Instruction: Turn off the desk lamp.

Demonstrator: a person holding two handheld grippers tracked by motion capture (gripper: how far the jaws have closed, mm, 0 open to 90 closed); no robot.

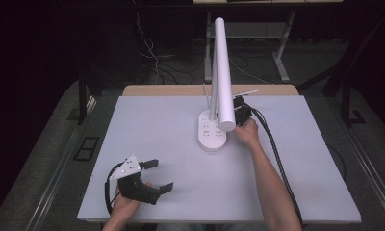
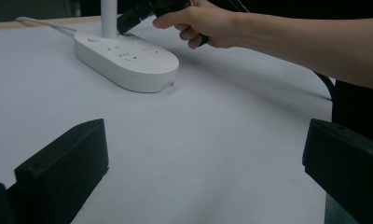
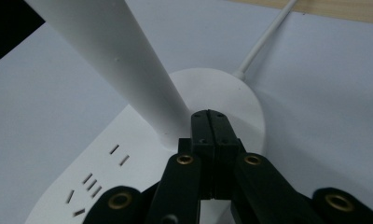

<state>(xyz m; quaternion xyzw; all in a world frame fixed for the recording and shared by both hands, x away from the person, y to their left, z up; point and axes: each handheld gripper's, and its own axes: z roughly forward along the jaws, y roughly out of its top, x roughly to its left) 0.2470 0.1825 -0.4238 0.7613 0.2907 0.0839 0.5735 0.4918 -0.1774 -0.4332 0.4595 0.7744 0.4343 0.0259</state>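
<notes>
Right gripper (image 3: 209, 122) held closed, empty, tips at foot of white plastic desk lamp (image 1: 212, 130) mid-table (image 1: 147, 144). Button press judged in hand; downward push called for next. Left gripper (image 1: 159, 175) rested open, empty.

Lamp head (image 1: 223, 72) hides right hand-held gripper (image 1: 242, 113) tips; lamp stem (image 3: 114, 60) cut off at top edge.

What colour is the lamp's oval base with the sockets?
White; the lamp base shows best in the left gripper view.
</notes>
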